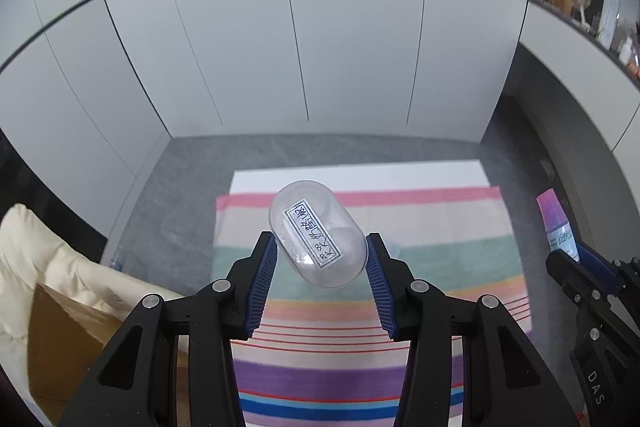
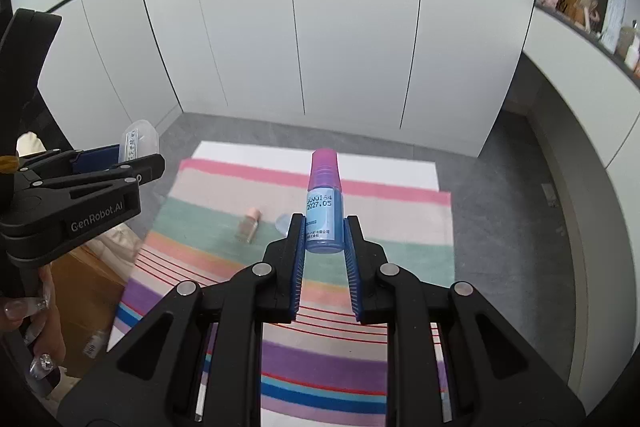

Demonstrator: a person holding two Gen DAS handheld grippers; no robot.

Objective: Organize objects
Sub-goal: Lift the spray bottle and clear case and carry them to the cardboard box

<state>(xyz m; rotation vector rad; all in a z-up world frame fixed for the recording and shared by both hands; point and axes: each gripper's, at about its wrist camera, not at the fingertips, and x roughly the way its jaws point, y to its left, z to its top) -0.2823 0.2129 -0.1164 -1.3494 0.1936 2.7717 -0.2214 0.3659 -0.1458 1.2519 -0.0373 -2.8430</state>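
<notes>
Slippage is the main worry. On the left, the left gripper (image 1: 320, 259) pinches a clear oval case (image 1: 318, 233) across its smooth, rounded sides (mostly sticking out past the pads), high over the striped towel (image 1: 440, 227); it could squirt free. To the right, the right gripper (image 2: 323, 239) clamps a blue bottle (image 2: 324, 211) only near its base, so it might tip and drop.
</notes>
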